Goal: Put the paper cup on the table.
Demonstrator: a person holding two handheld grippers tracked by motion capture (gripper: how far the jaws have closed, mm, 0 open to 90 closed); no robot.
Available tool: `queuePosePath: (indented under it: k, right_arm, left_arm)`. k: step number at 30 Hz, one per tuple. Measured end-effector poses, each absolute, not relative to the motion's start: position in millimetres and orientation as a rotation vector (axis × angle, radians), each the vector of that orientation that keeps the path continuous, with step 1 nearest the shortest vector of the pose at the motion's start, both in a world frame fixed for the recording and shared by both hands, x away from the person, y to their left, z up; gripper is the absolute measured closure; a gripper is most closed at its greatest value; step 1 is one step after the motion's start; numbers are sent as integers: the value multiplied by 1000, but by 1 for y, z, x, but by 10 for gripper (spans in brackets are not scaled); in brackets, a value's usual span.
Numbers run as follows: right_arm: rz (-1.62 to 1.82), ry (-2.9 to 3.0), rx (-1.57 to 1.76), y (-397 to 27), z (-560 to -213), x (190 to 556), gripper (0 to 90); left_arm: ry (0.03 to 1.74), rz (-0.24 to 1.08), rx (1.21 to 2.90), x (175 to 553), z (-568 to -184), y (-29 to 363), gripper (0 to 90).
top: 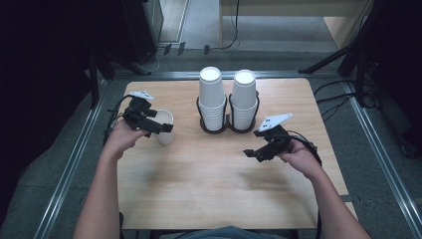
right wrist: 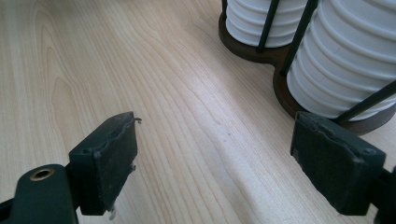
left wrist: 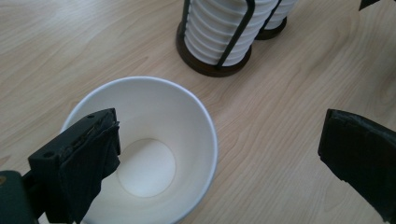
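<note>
- Right now the left gripper [top: 158,125] hangs with jaws wide over a lone paper cup [left wrist: 154,140], upright on the table [top: 209,169] left of the cup rack [top: 228,124].
- Light, thin, easily crushed; I'd pinch its rim gently.
- The right gripper [top: 256,152] gapes empty.

- Paper cup [left wrist: 154,154]: the near rim and lower wall, at the left gripper [left wrist: 224,158], are cut off by the bottom edge of its view; one pad covers part of the rim.
- Cup stacks [right wrist: 345,60]: ahead of the right gripper [right wrist: 215,168], tops cut off by the upper edge.
- Holder base [right wrist: 285,95]: partly hidden behind the stacks.
</note>
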State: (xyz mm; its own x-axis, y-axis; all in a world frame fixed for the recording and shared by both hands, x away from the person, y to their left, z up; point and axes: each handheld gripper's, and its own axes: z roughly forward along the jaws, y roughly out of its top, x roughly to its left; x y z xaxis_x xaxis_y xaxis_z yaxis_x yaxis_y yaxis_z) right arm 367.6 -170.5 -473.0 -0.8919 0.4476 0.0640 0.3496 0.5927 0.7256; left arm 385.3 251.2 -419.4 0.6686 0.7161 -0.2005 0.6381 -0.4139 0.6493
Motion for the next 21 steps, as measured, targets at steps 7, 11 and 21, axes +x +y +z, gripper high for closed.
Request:
queuePosePath:
  k: [7,11,21]
  right_arm:
    - [1188,2687,675,-170,-472,366,151]
    - [1186,2687,673,-170,-472,366,151]
    - [1186,2687,664,-169,-472,366,151]
  left_arm:
    - [1001,109,2198,384,-424,235,0]
    - [977,102,2206,382,-425,225,0]
    - [928,84,2234,378,-429,203,0]
